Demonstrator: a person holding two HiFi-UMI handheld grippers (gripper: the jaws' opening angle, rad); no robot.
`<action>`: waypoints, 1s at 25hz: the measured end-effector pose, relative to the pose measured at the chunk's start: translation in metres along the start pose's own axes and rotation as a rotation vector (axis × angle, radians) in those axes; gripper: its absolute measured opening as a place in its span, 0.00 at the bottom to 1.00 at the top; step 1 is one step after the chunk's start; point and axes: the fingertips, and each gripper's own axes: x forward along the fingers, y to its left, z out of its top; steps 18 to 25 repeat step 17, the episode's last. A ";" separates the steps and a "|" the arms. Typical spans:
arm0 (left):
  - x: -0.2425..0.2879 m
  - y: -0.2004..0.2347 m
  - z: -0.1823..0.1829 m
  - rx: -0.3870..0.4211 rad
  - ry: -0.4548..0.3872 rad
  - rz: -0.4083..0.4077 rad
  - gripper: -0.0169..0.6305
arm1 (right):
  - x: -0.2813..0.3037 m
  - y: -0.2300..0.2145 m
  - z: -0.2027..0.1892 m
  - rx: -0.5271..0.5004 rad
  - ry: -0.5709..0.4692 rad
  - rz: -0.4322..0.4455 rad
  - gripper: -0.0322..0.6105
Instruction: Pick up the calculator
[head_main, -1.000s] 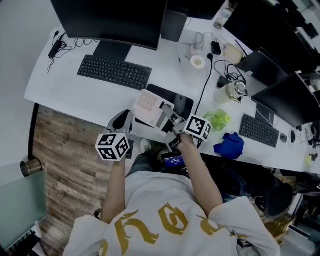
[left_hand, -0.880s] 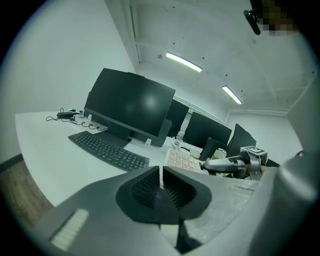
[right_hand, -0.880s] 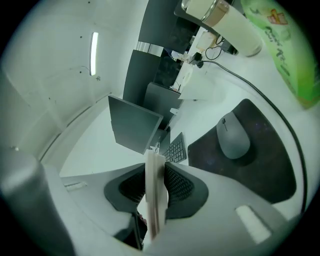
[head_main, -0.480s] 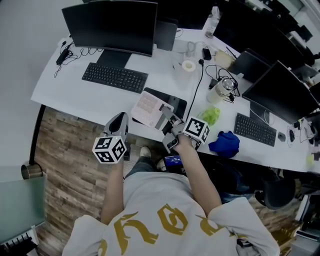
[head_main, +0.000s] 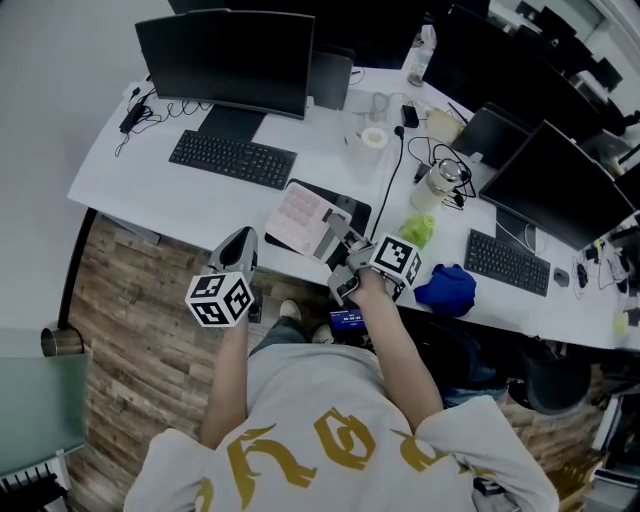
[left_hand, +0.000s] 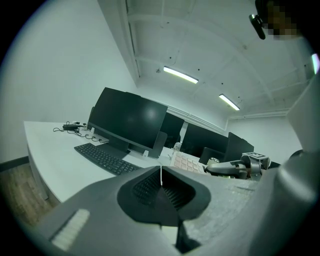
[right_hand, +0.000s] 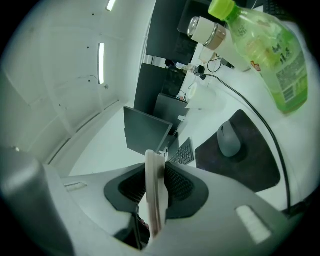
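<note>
Pale calculator (head_main: 308, 219): clamped at its near edge by the right gripper (head_main: 338, 247). From the head view it lies over the front part of the white desk (head_main: 150, 190) with its keys facing up, covering the near corner of a black mat (head_main: 356, 208).
Right gripper: the jaws are pressed on the calculator, which shows edge-on as a thin pale slab (right_hand: 154, 192) between the ribbed pads (right_hand: 177, 186).
Left gripper (head_main: 238, 248): held off the desk's front edge, left of the calculator and apart from it. Its jaws are closed together with nothing between them (left_hand: 161, 184).
On the mat: a grey mouse (right_hand: 229, 140) sits beyond the calculator.
Right of the mat: a black cable (head_main: 398, 188) runs across the desk, with a green bottle (head_main: 421, 232) just past it and a blue cloth (head_main: 446, 287) nearer the desk edge.
Left of the mat: a black keyboard (head_main: 232, 158) lies in front of a dark monitor (head_main: 225, 50).
Further back: a roll of tape (head_main: 374, 137).
In the way: nothing lies between the left gripper and the calculator.
</note>
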 end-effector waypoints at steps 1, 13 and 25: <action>0.000 0.000 0.001 0.001 -0.003 0.001 0.03 | -0.001 0.001 0.001 0.000 -0.001 0.002 0.22; 0.001 -0.002 0.003 0.001 -0.006 -0.006 0.03 | -0.003 0.001 0.003 0.004 -0.013 0.006 0.22; 0.000 -0.003 0.001 0.002 -0.003 -0.012 0.03 | -0.003 0.002 0.003 -0.002 -0.014 0.009 0.22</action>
